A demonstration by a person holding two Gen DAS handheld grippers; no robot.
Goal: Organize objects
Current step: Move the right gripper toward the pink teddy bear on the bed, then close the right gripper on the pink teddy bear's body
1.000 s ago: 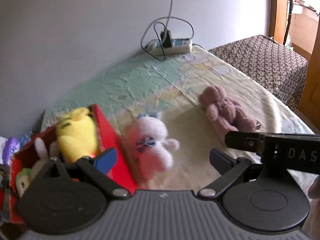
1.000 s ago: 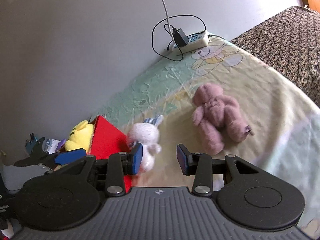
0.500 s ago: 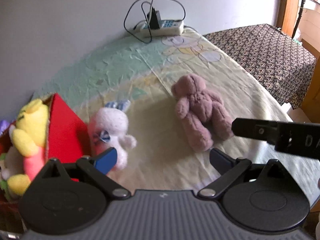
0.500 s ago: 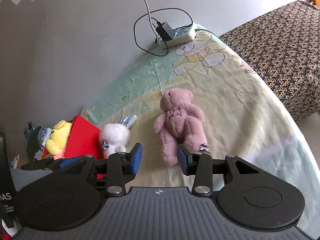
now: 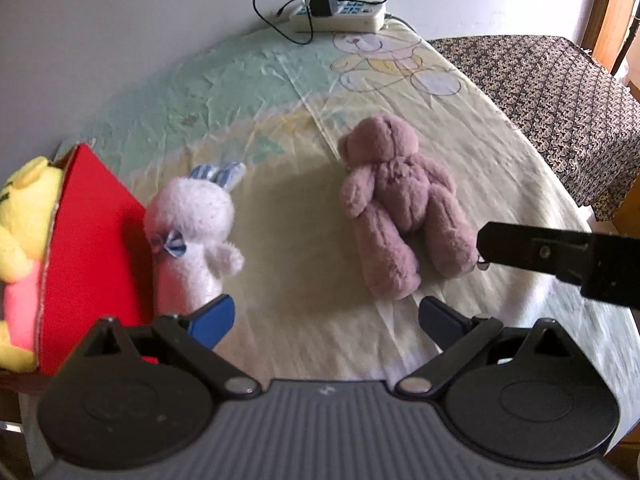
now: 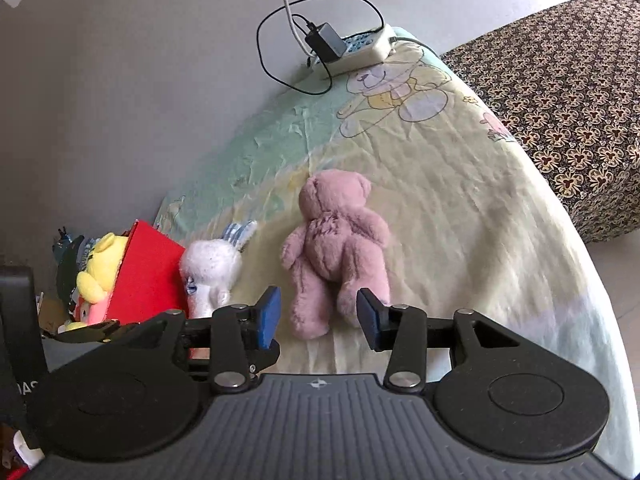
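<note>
The bed point(image 5: 400, 344) wears a pale yellow and green sheet point(image 5: 240, 96) printed with a cartoon bear. Lying on it — a pink teddy bear point(image 5: 400, 208), face down near the middle, and a white bunny point(image 5: 192, 232) leaning against a red box point(image 5: 92, 240) at the sheet's left edge. At the far end, by the wall, a white power strip point(image 5: 340, 18) rests with a black charger plugged in — its cable looped beside it.

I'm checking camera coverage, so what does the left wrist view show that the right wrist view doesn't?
Only the left wrist view shows the left gripper, open and empty, and a wooden door frame.
Only the right wrist view shows the right gripper, open, lined up with the pink bear's legs.
Both show that bear, the white bunny, the red box, the yellow plush and the power strip.
</note>
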